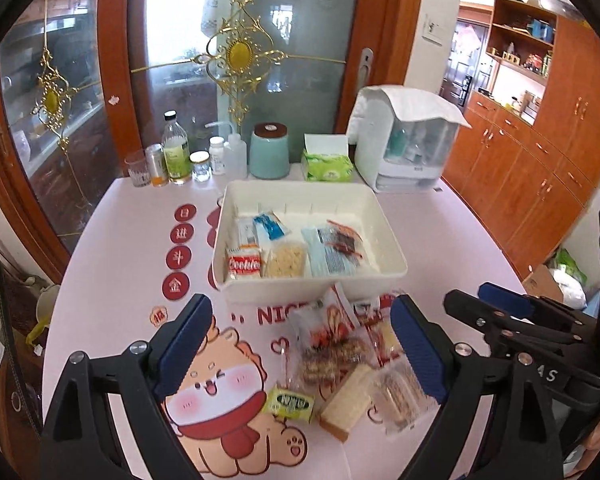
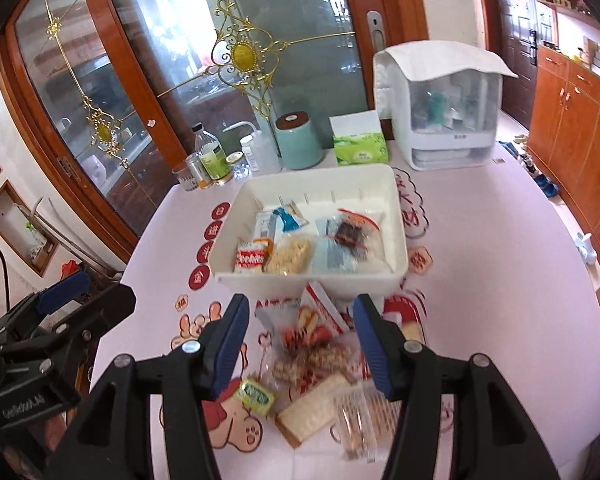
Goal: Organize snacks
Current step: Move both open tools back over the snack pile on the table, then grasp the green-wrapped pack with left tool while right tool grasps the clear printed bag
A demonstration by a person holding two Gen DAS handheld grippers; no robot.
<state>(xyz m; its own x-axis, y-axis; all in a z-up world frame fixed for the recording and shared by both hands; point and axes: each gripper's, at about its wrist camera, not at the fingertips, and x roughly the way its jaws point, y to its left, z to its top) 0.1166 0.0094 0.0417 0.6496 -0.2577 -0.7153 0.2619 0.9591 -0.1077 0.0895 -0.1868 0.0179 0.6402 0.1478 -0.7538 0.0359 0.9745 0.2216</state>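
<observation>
Surface [image 1: 112, 240]: pink printed cloth carrying everything.
White bin [image 1: 392, 240]: the landmark; it already holds several packets [image 1: 292, 248] in a rough row, so the sorting looks partly done.
Loose pile [image 1: 340, 356]: a handful of wrapped snacks lie just in front of the bin, not yet put away.
Green candy [image 1: 290, 402]: at the pile's near-left edge, farthest from the bin.
Left gripper [image 1: 300, 356]: jaws spread wide, empty, above the pile.
Right gripper [image 2: 300, 344]: jaws parted, holding nothing, above the pile.

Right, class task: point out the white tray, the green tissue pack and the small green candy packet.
white tray [image 1: 312, 282], left wrist view, on its front wall.
green tissue pack [image 1: 327, 166], left wrist view, on its front face.
small green candy packet [image 2: 256, 393], right wrist view, on its printed top.
</observation>
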